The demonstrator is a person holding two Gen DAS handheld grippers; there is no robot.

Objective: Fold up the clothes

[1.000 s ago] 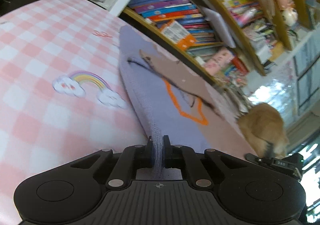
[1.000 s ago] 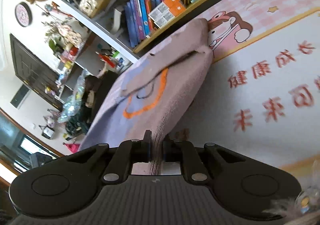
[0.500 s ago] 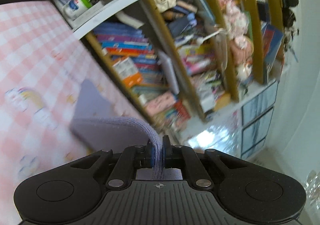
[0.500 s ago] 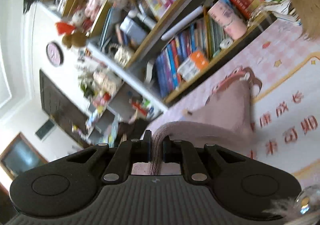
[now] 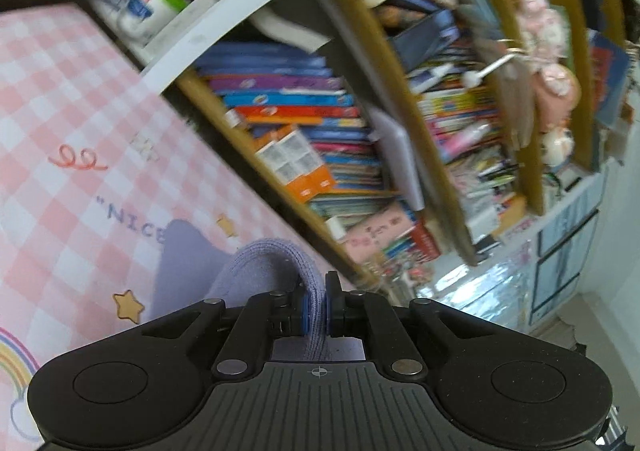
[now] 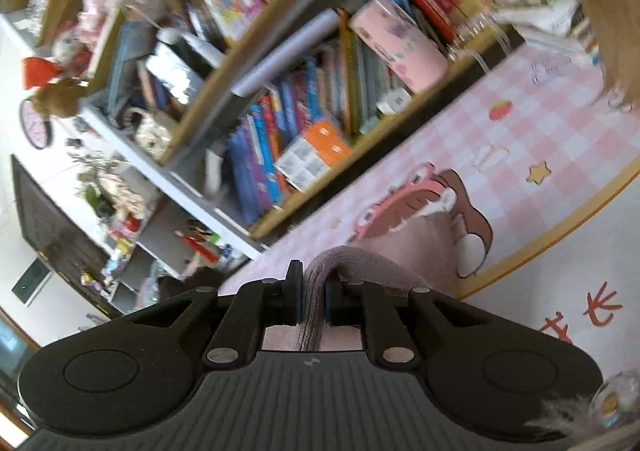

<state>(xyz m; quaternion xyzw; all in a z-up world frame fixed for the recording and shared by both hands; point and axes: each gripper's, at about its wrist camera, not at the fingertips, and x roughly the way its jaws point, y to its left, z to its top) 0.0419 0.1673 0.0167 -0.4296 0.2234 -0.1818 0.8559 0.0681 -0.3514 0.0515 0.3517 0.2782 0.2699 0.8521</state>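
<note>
- Knit garment (image 5: 256, 271), lavender: hem clenched in left gripper (image 5: 315, 305); the rest drapes lower left onto pink checked mat (image 5: 80, 99).
- Right gripper (image 6: 310, 301) clenched on the same cloth, draping to its right.
- Both grippers equally near; garment hangs below and ahead.

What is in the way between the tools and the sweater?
Nothing. The left tool and the right tool are each shut right on the sweater. Only the pink checked mat shows beyond it.
</note>
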